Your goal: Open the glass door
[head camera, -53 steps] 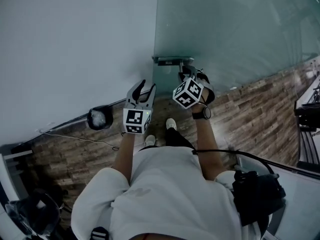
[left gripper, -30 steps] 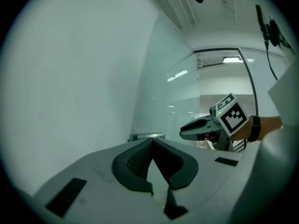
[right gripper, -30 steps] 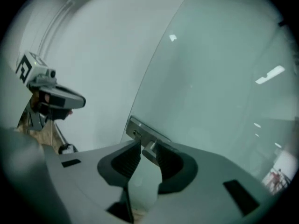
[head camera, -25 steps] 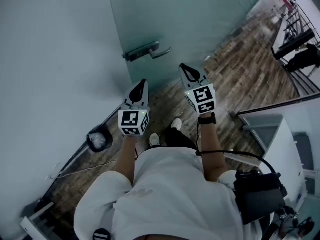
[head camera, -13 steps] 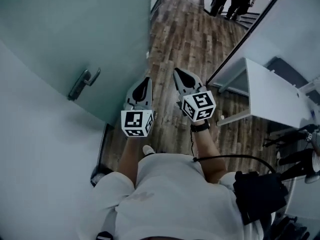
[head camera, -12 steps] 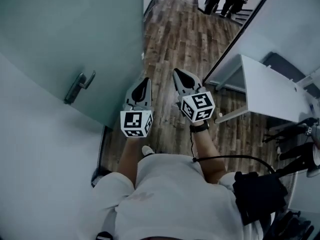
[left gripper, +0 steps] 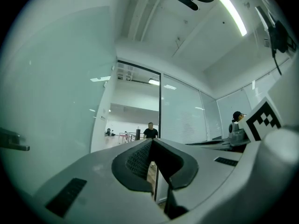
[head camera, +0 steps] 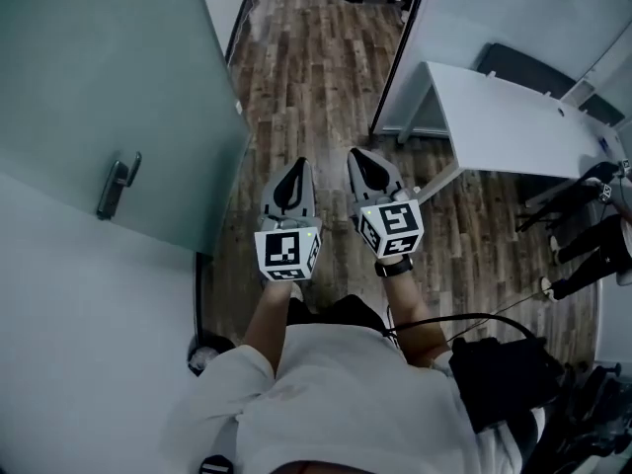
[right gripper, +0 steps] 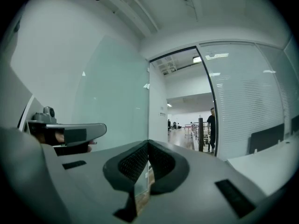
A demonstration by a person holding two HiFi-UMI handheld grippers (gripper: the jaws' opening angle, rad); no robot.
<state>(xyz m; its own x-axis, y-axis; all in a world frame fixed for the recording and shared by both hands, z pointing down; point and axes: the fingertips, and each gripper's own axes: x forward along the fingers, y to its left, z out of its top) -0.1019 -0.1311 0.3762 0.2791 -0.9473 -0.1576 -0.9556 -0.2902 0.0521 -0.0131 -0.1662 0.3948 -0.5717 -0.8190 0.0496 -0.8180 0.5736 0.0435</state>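
Left claw (head camera: 295, 166) and right claw (head camera: 358, 156) are closed, empty. One glass door (head camera: 109, 77) with one handle (head camera: 117, 186) stands left of them; one bench (head camera: 513, 117) right.

The left gripper (left gripper: 153, 142) has its jaws closed together, with nothing between them. At the left stands the frosted glass door (left gripper: 60, 101), its handle (left gripper: 11, 141) at the edge. Beyond the open doorway, a person (left gripper: 150, 132) in dark shirt stands far away.

From the head we look steeply down on the left gripper (head camera: 296, 166) and right gripper (head camera: 360, 156); each gripper camera looks about level along its jaws, and both share the doorway (left gripper: 135, 111).
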